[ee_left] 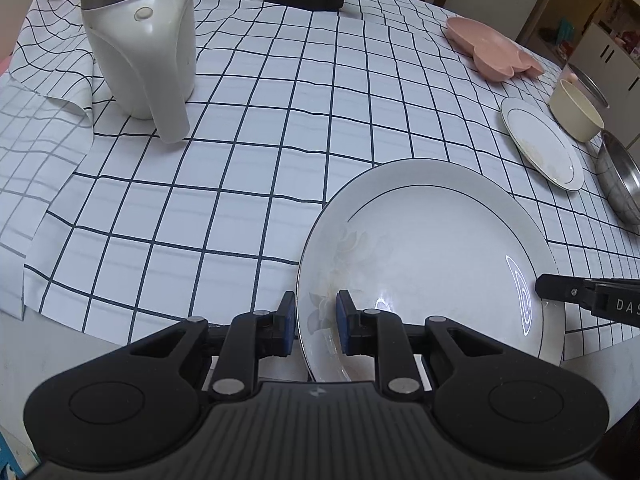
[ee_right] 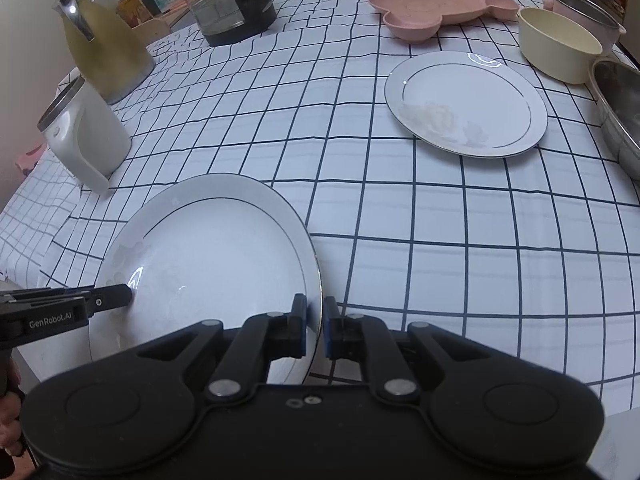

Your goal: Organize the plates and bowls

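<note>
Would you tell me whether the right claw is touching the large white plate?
Touching. The right wrist view shows the right claw with both pads closed on the rim of the large white plate.

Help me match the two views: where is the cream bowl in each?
Left wrist view: cream bowl at the far right edge, beyond the small plate.
Right wrist view: cream bowl at upper right, beyond that plate.
Shared landmark: pink dish.

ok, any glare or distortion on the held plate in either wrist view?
Left wrist: ring-shaped lamp glare on the large plate near its right rim; tablecloth grid bows from the fisheye. Right wrist: smaller glints on it; both views sharp.
</note>
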Available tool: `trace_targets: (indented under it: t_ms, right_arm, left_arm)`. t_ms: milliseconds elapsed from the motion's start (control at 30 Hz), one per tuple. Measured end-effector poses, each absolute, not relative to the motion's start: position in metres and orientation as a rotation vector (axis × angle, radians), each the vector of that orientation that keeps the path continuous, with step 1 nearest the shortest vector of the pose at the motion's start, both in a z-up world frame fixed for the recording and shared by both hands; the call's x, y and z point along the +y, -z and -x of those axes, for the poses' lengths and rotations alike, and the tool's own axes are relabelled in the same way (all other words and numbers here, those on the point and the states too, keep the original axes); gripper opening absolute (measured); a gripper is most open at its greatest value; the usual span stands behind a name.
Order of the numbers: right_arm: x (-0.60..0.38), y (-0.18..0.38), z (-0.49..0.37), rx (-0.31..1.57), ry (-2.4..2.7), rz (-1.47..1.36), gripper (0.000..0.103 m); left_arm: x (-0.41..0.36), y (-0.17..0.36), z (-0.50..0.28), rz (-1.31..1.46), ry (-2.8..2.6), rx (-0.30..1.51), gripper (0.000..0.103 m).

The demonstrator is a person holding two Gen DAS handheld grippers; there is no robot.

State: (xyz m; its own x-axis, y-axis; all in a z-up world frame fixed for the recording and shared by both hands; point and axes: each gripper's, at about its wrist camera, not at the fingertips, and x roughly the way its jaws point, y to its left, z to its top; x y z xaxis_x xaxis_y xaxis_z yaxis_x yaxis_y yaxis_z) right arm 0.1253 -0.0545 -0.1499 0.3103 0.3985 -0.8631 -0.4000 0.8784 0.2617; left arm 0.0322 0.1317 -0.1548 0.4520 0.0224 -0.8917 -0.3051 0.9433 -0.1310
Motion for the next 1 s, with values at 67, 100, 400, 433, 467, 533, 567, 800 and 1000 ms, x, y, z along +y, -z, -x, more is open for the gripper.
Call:
trace_targets:
  t_ms: [67, 100, 400, 433, 467, 533, 567, 800, 1000]
  right_arm:
    - [-0.054, 0.150, -0.126, 1.144, -0.523, -0.002, 0.009]
    - [-0.054, 0.150, -0.126, 1.144, -0.523, -0.001, 0.010]
    - [-0.059, 0.136, -0.127, 1.106, -0.507, 0.023, 0.025]
    - [-0.061, 0.133, -0.127, 1.098, -0.504, 0.020, 0.027]
    - [-0.063, 0.131, -0.127, 1.089, -0.502, 0.018, 0.029]
    - [-0.066, 0.124, -0.126, 1.067, -0.500, 0.021, 0.032]
    - [-0.068, 0.121, -0.125, 1.057, -0.500, 0.021, 0.032]
    - [-0.082, 0.093, -0.116, 0.971, -0.488, 0.013, 0.037]
    - [-0.093, 0.067, -0.103, 0.879, -0.478, 0.008, 0.049]
  left_arm:
    - [0.130, 0.154, -0.032, 0.277, -0.201, 1.086, 0.020]
    - [0.130, 0.153, -0.032, 0.272, -0.202, 1.083, 0.020]
    - [0.131, 0.139, -0.023, 0.238, -0.192, 1.056, 0.020]
    - [0.131, 0.136, -0.022, 0.231, -0.193, 1.051, 0.020]
    - [0.132, 0.132, -0.020, 0.225, -0.193, 1.044, 0.020]
    - [0.132, 0.125, -0.019, 0.221, -0.191, 1.025, 0.020]
    - [0.132, 0.120, -0.018, 0.219, -0.188, 1.014, 0.020]
    - [0.119, 0.084, -0.016, 0.192, -0.145, 0.902, 0.035]
    - [0.097, 0.056, -0.018, 0.163, -0.088, 0.803, 0.064]
